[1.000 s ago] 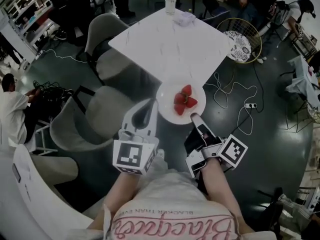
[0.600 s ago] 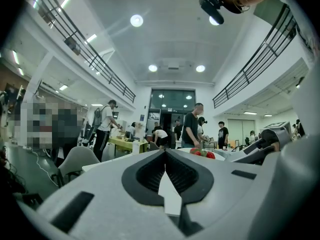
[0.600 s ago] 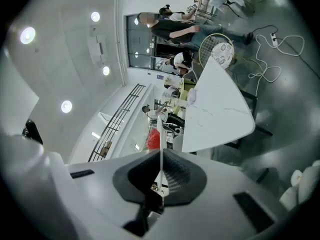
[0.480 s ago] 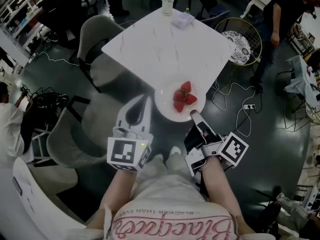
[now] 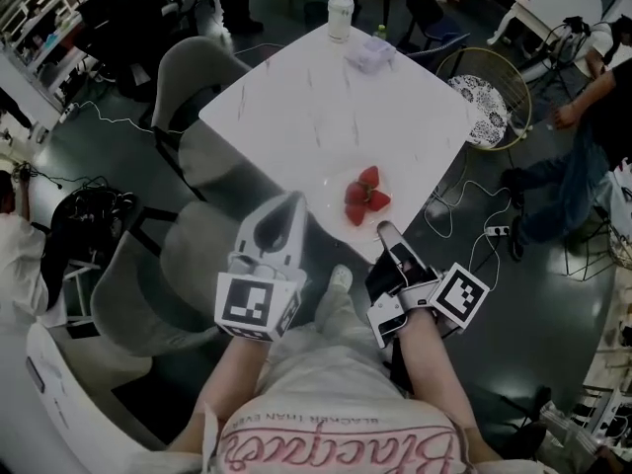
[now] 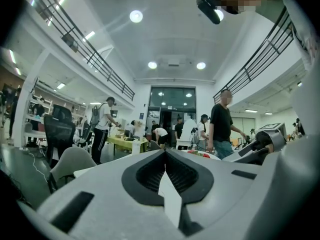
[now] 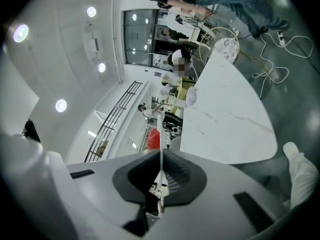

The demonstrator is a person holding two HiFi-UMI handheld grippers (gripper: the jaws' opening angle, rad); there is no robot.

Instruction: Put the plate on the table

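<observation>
A white plate (image 5: 341,188) with three strawberries (image 5: 363,197) hangs over the near corner of the white marble table (image 5: 296,107); I cannot tell whether it touches the top. My right gripper (image 5: 384,232) is shut on the plate's near rim. In the right gripper view the plate (image 7: 160,129) shows edge-on as a thin white line between the jaws of the right gripper (image 7: 160,156), with the strawberries (image 7: 153,139) red behind it. My left gripper (image 5: 289,205) is shut and holds nothing, just left of the plate. Its jaws meet in the left gripper (image 6: 165,156) view.
A white cup (image 5: 340,15) and a small pale bundle (image 5: 372,54) sit at the table's far corner. Grey chairs (image 5: 193,77) stand left of the table, a gold wire chair (image 5: 489,92) at its right. Cables (image 5: 464,200) lie on the dark floor. People stand around.
The plate, held by my right gripper, has moved forward from off the table's corner to over it. My left gripper has come along beside it, still shut.
</observation>
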